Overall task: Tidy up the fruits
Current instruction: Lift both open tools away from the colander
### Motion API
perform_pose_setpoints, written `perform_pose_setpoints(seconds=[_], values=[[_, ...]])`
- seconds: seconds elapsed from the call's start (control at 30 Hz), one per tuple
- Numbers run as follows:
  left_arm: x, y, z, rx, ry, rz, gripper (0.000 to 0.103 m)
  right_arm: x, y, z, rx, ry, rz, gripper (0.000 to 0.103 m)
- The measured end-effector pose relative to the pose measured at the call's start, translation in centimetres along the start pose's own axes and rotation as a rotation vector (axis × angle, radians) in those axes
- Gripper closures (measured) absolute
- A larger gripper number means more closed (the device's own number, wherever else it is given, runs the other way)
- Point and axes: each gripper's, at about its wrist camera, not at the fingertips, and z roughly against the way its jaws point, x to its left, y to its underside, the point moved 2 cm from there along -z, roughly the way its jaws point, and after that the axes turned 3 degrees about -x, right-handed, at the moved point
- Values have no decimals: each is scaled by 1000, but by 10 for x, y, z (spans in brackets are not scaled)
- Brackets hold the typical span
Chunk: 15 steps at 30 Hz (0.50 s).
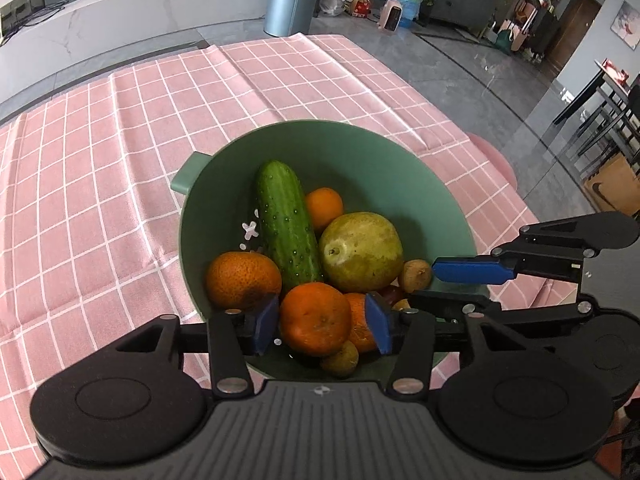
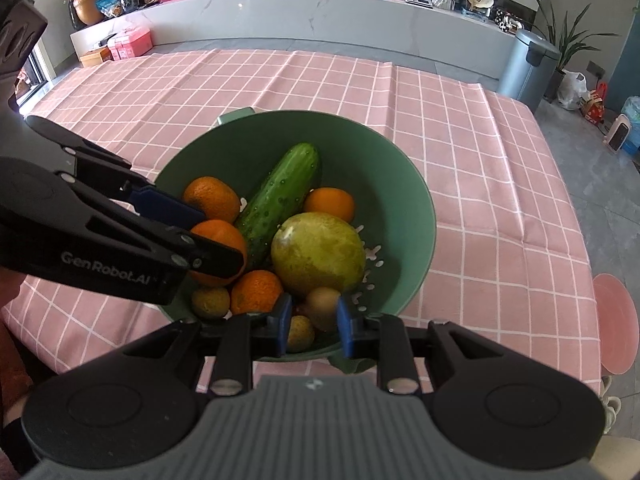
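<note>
A green colander bowl (image 1: 400, 168) on the pink checked tablecloth holds a cucumber (image 1: 286, 224), a large green pear (image 1: 360, 252), several oranges and small brown fruits. My left gripper (image 1: 322, 322) has its blue pads on both sides of an orange (image 1: 314, 318) at the bowl's near edge. My right gripper (image 2: 312, 326) has its pads on both sides of a small brown fruit (image 2: 322, 306) in front of the pear (image 2: 318, 254). The right gripper's fingers (image 1: 472, 271) also show in the left wrist view. The left gripper's arm (image 2: 160, 240) shows in the right wrist view.
The tablecloth (image 2: 460, 140) covers the table around the bowl (image 2: 400, 200). A pink round stool (image 2: 616, 320) stands by the table's right edge. A grey bin (image 2: 528, 68) and a white counter (image 2: 320, 16) lie beyond the table.
</note>
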Motion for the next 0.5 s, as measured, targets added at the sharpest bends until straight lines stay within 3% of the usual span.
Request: perform_pose_setpoints(seconds=[0.1,0.2,0.23,0.3,0.4,0.43,0.5], values=[[0,0,16,-40,-5,6,44,2,-1,9,-22,2,2,81],[-2,-2,42,-115,-25,8,44,5,-3,29,-73,15,-8,66],[-3,-1,53,-144,-44,7,44,5,-4,36,-92,21,-14,65],[-6,1,73,-198,-91,-9,44,6,-5,51,-133,30,-40,65],[-14,8,108,-312,-182,-49,43,8,-6,82,-226,42,-108,56],[-16,11,118,-347,-215,-54,41,9,-5,91,-255,47,-126,50],[-21,19,141,-422,-287,-57,34,13,-3,111,-315,58,-154,49]])
